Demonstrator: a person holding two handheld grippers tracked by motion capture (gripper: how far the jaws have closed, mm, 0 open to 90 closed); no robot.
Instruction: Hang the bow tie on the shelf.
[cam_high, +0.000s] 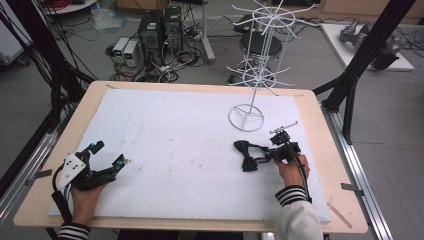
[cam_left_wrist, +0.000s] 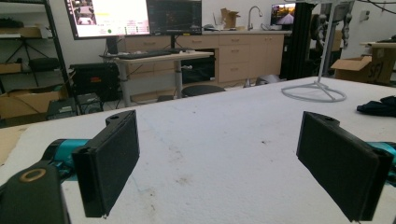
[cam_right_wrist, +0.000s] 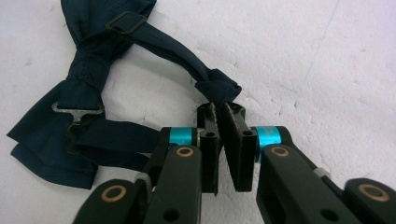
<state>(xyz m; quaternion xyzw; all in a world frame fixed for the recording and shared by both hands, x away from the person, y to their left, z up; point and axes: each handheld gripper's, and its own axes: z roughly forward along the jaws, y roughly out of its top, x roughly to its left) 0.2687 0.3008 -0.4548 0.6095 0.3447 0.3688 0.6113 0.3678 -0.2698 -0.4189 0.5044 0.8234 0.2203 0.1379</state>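
Left hand (cam_high: 85, 200) at the near left corner of the table (cam_high: 310, 100), palm down, forearm in from the near edge in a striped sleeve. Left tongs (cam_high: 107, 155) resting low on the white foam sheet (cam_high: 175, 130), pointed right and slightly far; jaws spread wide, nothing between them. Same wide gap confirmed in the left gripper view (cam_left_wrist: 231, 163), bare foam sheet (cam_left_wrist: 210, 140) between the black pads.

Right hand (cam_high: 291, 170) at the near right of the table, striped cuff under a white sleeve, wrist bent toward the left. Right tongs (cam_high: 267, 155) aimed left, close to the sheet. In the right gripper view, right tongs (cam_right_wrist: 223, 116) nearly closed, clamped on a folded loop of the strap at the jaw tips.

Dark navy bow tie (cam_high: 246, 154) lying flat on the foam sheet, right of centre, just left of the right tongs and joined to them by the strap. Bow tie (cam_right_wrist: 70, 107) knot, metal hook and slider buckle visible left of the jaws.

White wire display stand (cam_high: 255, 75) upright at the far right, ring base just beyond the bow tie, apart from it.
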